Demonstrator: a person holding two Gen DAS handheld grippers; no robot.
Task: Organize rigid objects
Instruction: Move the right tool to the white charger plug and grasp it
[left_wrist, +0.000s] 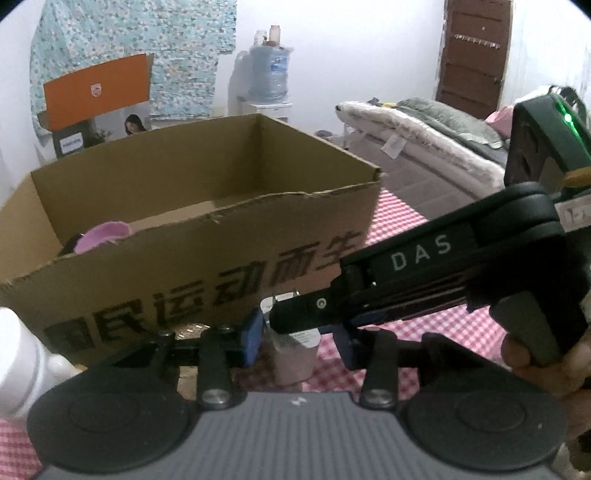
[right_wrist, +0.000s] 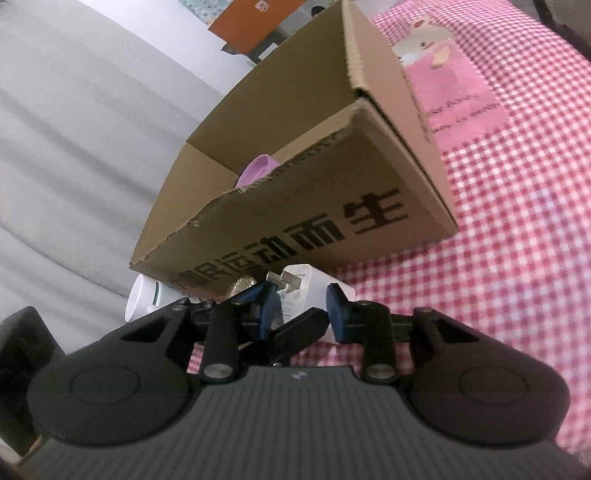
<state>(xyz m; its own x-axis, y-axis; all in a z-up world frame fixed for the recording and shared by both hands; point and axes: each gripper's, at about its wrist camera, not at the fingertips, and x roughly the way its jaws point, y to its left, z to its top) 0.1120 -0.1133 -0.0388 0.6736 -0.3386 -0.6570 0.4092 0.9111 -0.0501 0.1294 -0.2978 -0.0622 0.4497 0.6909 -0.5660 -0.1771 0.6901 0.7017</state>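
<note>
Since the cardboard box (left_wrist: 184, 266) at my twelve o'clock already holds a purple cup (left_wrist: 103, 236) in its nine o'clock corner, I judge the loose things at its foot are bound there too. My left gripper (left_wrist: 299, 338) straddles a clear jar of pink stuff (left_wrist: 295, 360) standing against the box front, unclenched, with checked cloth (left_wrist: 443, 332) showing between jar and three o'clock pad. My right gripper (right_wrist: 301, 314) clamps a white charger plug (right_wrist: 303, 286), prongs toward eleven o'clock, ready to lift over the box wall.
</note>
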